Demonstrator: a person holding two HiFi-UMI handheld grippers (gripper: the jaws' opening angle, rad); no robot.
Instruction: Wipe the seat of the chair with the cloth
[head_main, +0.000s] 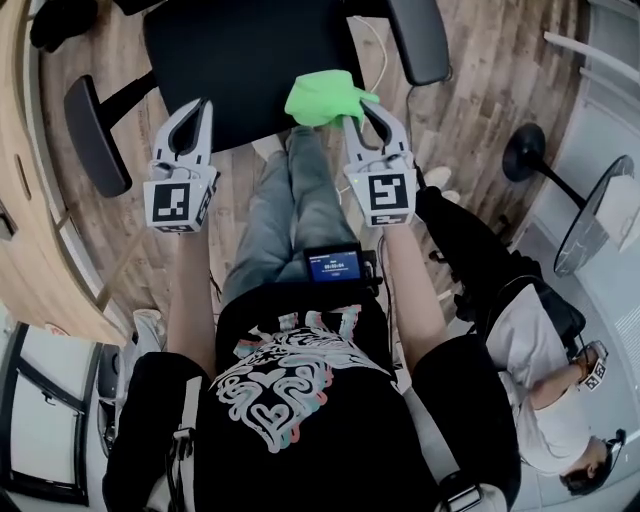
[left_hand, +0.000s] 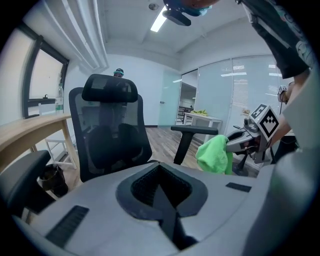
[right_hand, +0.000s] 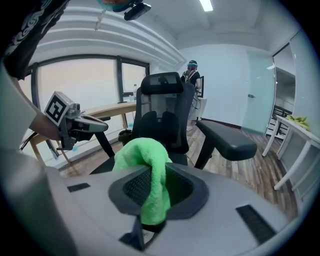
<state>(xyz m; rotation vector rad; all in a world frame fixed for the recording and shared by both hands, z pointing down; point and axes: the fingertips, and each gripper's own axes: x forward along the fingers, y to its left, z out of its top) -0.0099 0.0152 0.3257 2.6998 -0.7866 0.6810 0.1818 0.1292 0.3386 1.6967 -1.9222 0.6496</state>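
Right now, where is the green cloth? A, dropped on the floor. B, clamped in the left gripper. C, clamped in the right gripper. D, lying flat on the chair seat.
C: the right gripper view shows the green cloth pinched between the jaws of the right gripper, while the left gripper has its jaws together with nothing between them.

The room is being lit brightly and evenly by a ceiling strip light (left_hand: 159, 21) and daylight through the windows (right_hand: 75, 85). Lines are being bent at the edges of every view. The cloth (right_hand: 145, 165) is being shown vivid, the nearest foreground blurred.
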